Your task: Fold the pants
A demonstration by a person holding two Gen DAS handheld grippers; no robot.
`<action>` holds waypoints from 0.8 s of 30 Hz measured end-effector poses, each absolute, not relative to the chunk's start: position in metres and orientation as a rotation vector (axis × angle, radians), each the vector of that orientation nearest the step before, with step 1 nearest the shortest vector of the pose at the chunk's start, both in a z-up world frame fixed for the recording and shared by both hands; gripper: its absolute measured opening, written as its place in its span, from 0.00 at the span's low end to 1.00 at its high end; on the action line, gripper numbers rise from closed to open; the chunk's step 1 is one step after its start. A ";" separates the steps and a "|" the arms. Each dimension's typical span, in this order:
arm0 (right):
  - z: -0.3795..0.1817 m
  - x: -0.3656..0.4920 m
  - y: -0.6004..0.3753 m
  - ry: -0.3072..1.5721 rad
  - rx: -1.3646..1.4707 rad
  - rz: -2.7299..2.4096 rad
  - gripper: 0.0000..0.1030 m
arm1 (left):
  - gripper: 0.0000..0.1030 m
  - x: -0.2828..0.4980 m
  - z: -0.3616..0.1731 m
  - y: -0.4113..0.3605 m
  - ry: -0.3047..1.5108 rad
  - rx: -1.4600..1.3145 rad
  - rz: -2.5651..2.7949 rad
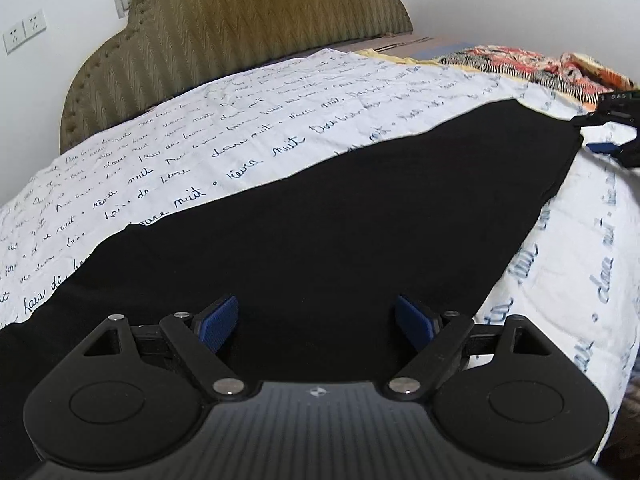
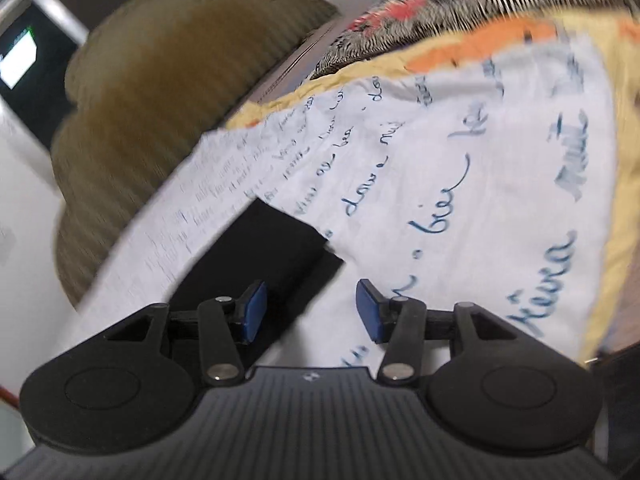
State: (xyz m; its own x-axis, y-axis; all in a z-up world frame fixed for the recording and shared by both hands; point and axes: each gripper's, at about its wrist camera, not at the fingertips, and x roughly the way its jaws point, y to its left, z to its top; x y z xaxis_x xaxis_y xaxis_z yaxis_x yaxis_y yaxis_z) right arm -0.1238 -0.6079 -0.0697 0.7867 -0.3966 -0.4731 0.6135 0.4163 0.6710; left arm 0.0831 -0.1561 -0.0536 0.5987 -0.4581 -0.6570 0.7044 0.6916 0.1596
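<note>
Black pants [image 1: 320, 216] lie flat on the bed's white script-printed sheet [image 1: 200, 128], stretching from the near edge toward the far corner, well short of the olive headboard [image 1: 240, 28]. Left tongs [image 1: 316, 324] hover spread wide over the near end of the pants, grasping nothing. Right tongs [image 2: 312, 310] hang released beside the far end, a dark corner of the cloth just ahead of the left pad; the view is blurred. The garment looks laid out as one long smooth panel, perhaps already halved leg on leg, though that cannot be confirmed. Lengthwise folds appear still to come.
</note>
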 end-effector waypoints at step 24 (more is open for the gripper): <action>0.036 -0.012 -0.441 0.209 0.257 -0.461 0.08 | 0.84 0.125 -0.032 -0.080 0.604 0.260 -0.275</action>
